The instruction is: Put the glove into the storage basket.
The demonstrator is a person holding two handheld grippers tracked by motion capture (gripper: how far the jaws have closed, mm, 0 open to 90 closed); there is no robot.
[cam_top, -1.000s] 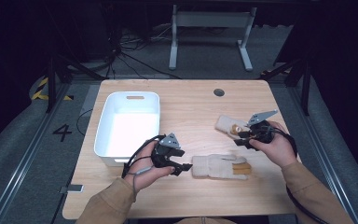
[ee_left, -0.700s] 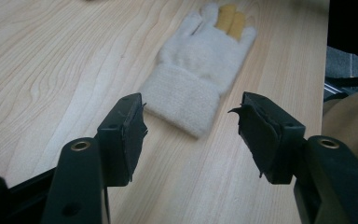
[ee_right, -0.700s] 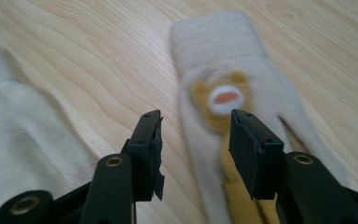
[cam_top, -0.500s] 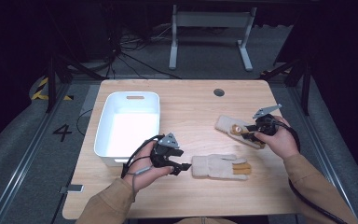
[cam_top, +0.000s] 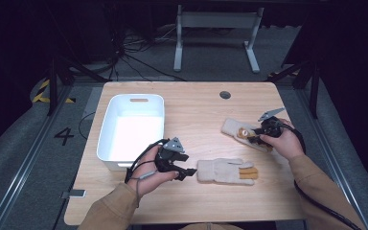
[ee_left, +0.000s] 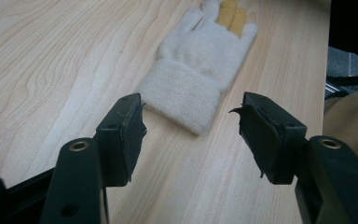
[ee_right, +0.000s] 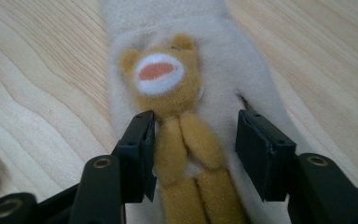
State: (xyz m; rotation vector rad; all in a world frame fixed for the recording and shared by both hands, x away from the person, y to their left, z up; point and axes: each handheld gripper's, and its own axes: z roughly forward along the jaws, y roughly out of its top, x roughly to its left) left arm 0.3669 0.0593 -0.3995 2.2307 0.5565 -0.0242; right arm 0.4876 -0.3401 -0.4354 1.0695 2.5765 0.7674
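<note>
A cream glove (cam_top: 223,171) with tan fingertips lies flat at the table's front middle. My left gripper (cam_top: 186,171) rests just left of its cuff, open, with the cuff (ee_left: 186,95) a little beyond the jaws (ee_left: 189,121). A second cream glove (cam_top: 237,130) with a tan bear face (ee_right: 161,77) lies at the right. My right gripper (cam_top: 256,136) sits low over it. Its jaws have just been opening and stand wide (ee_right: 196,126). The glove's tan fingers (ee_right: 186,144) lie between them, with the pads not pressing.
A white plastic bin (cam_top: 106,143) stands on the left half of the wooden table (cam_top: 196,105). A small round cable hole (cam_top: 225,95) marks the table's far middle. Beyond the table are a dark floor and a metal stand.
My right gripper has shifted a little to the right and lower over the bear glove, and its jaws stand wider. The left hand has stayed put.
</note>
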